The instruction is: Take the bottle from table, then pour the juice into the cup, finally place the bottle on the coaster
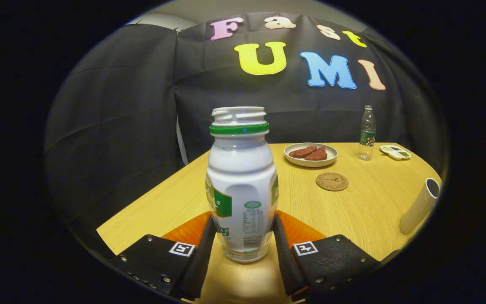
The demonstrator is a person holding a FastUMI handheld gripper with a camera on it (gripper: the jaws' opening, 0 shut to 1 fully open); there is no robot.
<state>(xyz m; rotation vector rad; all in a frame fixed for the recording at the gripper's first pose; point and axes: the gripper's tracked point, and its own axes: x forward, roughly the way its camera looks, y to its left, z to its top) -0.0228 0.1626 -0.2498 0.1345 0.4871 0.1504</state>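
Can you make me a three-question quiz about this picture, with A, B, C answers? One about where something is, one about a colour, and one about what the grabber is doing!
1. Where is the cork coaster?
A. On the wooden table, just in front of the plate of meat slices
B. Under the white juice bottle
C. Inside the cup

2. What colour is the ring around the neck of the white juice bottle?
A. Red
B. Green
C. Blue

3. What is the gripper doing?
A. Wide open, far from everything
B. Holding the cup
C. Its fingers are closed against both sides of the white juice bottle

Answers:
1 A: the coaster lies bare on the table, nearer than the plate.
2 B: a green band sits just under the open mouth.
3 C: each finger touches a side of the bottle's lower body, while the white cup stands apart to the right.
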